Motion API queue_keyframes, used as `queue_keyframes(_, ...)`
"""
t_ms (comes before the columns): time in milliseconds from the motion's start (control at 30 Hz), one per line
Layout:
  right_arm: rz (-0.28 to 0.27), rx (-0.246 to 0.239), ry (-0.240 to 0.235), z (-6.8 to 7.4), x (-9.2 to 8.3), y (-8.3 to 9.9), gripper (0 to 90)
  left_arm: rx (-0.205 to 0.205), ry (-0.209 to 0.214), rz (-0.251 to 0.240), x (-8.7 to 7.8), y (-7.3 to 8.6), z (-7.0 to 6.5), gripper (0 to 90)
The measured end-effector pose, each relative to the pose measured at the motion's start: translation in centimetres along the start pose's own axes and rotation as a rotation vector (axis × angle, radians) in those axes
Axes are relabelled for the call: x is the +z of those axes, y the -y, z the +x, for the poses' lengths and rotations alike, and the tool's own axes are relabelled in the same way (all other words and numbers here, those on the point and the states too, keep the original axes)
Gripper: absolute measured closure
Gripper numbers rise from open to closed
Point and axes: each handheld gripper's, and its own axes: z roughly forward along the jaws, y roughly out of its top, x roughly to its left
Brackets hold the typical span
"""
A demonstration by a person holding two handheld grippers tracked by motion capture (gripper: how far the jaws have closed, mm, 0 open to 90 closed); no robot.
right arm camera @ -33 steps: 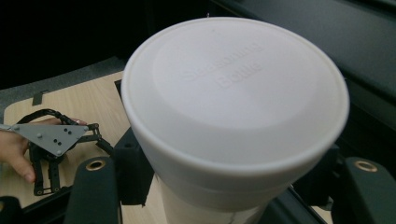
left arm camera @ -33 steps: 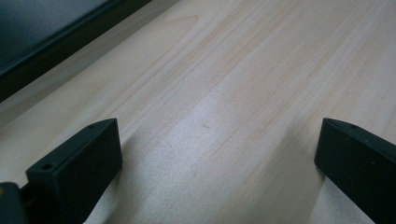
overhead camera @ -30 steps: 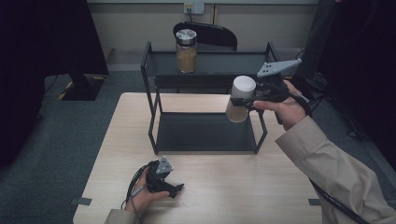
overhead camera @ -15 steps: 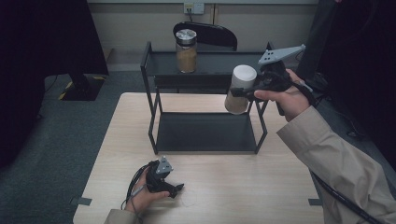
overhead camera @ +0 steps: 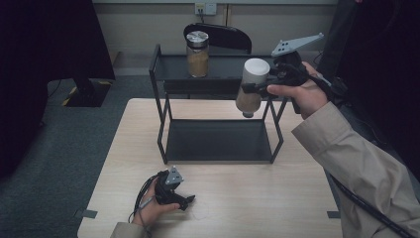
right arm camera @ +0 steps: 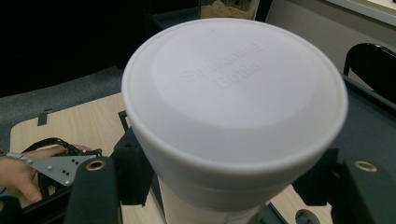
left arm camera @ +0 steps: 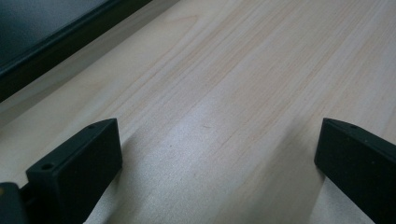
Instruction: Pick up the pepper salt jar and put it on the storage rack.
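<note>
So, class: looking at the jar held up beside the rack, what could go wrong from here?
1. The right tool grips the white-lidded jar in mid-air beside the rack; a slip could drop it onto the table.
2. Swinging it in, it might clip the rack's top rail or knock the jar on the top shelf.

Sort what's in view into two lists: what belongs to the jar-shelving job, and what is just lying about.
In the job, as it appears:
- white-lidded jar, clamped in the right gripper, held up beside the rack's top shelf
- black two-tier rack
- brown-filled jar standing on the top shelf

Not in use:
- left gripper, open, resting on the table
- black chair behind the rack
</note>
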Motion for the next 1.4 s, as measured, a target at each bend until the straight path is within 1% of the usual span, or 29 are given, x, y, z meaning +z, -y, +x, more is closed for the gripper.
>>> queue_keyframes(100,0.004,-0.006,0.003,0.0,0.1,-0.5,35.2,0.000,0.000,0.000,0.0,0.0,0.0,0.0)
queue_keyframes(300,-0.008,-0.006,0.005,-0.1,0.0,-1.2,35.2,0.000,0.000,0.000,0.0,0.0,0.0,0.0)
queue_keyframes(367,-0.004,-0.012,0.006,-0.1,-0.1,-1.7,35.2,0.000,0.001,0.000,0.0,0.0,0.0,0.0)
queue_keyframes(600,-0.023,0.000,0.007,-0.4,-0.3,-2.5,35.2,0.001,0.001,0.000,0.0,0.0,0.0,0.0)
queue_keyframes(800,-0.039,0.007,0.026,-0.6,-0.6,-3.2,35.2,0.001,0.000,0.000,0.0,0.0,0.0,0.0)
queue_keyframes(1067,-0.046,0.011,0.050,-0.9,-0.6,-4.3,35.2,0.001,0.001,0.000,0.0,0.0,0.0,0.0)
queue_keyframes(1233,-0.037,0.006,0.067,-1.1,-0.4,-5.2,35.3,-0.001,0.002,0.000,0.0,0.0,0.0,0.0)
queue_keyframes(1400,-0.034,0.020,0.082,-1.5,0.1,-5.6,35.2,0.000,0.002,0.000,0.0,0.0,0.0,0.0)
